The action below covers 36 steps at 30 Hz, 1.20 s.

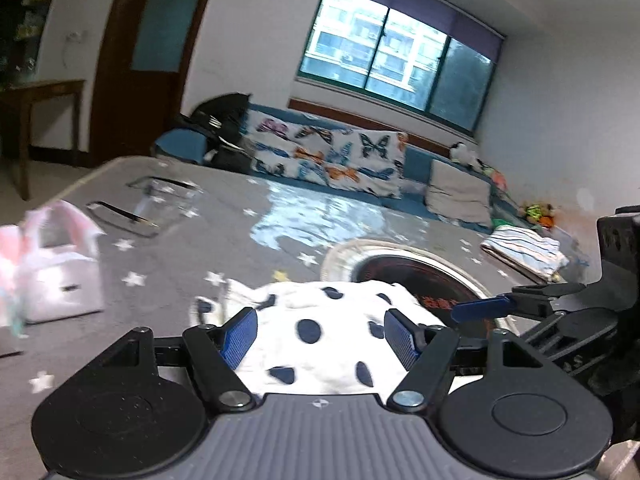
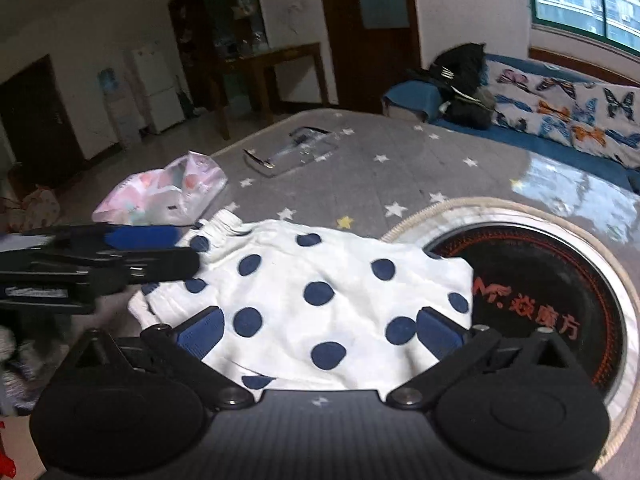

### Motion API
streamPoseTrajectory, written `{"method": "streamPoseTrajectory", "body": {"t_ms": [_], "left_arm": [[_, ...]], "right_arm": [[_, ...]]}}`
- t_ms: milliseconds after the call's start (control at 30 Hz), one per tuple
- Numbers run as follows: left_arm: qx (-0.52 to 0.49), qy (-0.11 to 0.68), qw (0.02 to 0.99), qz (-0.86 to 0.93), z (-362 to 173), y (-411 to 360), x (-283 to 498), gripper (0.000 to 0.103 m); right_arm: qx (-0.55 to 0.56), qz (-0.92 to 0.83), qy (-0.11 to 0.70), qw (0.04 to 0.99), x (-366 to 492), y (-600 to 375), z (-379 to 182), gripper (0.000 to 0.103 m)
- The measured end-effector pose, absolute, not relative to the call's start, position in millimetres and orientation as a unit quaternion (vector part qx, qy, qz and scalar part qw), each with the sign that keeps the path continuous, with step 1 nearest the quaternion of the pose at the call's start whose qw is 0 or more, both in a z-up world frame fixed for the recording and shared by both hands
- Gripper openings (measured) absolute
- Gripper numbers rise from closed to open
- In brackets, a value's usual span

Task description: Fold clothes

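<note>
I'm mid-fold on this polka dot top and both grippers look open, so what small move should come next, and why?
Probably lower the right gripper and close its fingers on the polka dot top's near edge. Both it and the left gripper are open and hold nothing, and the top lies bunched, partly over the round black plate.

White garment (image 2: 316, 300) with navy dots, grey star-print tablecloth (image 2: 400, 168), butterfly-patterned sofa cover (image 1: 328, 156)
</note>
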<state>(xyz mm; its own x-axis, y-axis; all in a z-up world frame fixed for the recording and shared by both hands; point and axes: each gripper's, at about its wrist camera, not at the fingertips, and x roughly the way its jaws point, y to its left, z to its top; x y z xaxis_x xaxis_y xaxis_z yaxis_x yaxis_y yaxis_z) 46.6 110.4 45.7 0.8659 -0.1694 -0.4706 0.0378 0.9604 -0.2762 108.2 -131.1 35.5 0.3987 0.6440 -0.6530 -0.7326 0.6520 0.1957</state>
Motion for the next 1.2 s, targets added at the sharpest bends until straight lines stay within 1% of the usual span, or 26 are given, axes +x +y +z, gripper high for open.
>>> {"method": "streamPoseTrajectory", "body": {"t_ms": [100, 267, 467, 600, 667, 967, 1067, 1200], "left_arm": [[-0.133, 0.266, 0.953, -0.049, 38.0, 115.3, 59.2, 0.071], [-0.146, 0.285, 0.947, -0.031, 25.6, 128.2, 71.3, 0.062], [-0.169, 0.278, 0.945, -0.031, 28.0, 137.8, 68.0, 0.062], [-0.167, 0.277, 0.946, -0.030, 27.8, 137.1, 74.4, 0.062], [-0.169, 0.280, 0.945, -0.026, 24.2, 138.4, 77.3, 0.060], [-0.169, 0.287, 0.943, -0.022, 14.7, 141.2, 75.2, 0.058], [-0.161, 0.288, 0.944, -0.021, 12.8, 140.9, 74.0, 0.058], [-0.162, 0.287, 0.944, -0.016, 14.3, 144.9, 70.9, 0.060]], "right_arm": [[-0.051, 0.426, 0.357, 0.830, 110.9, -134.6, 34.0, 0.103], [-0.032, 0.442, 0.362, 0.820, 120.6, -139.6, 29.6, 0.103], [-0.008, 0.450, 0.351, 0.821, 143.8, -139.5, 32.3, 0.103], [0.007, 0.459, 0.371, 0.807, 166.3, -131.0, 34.1, 0.103], [0.015, 0.463, 0.382, 0.800, 176.4, -127.3, 30.5, 0.103], [0.002, 0.433, 0.436, 0.789, 202.8, -114.2, -6.4, 0.103], [0.002, 0.431, 0.436, 0.790, 203.6, -115.2, -12.7, 0.103], [-0.016, 0.427, 0.427, 0.797, 200.2, -115.9, -5.5, 0.103]]}}
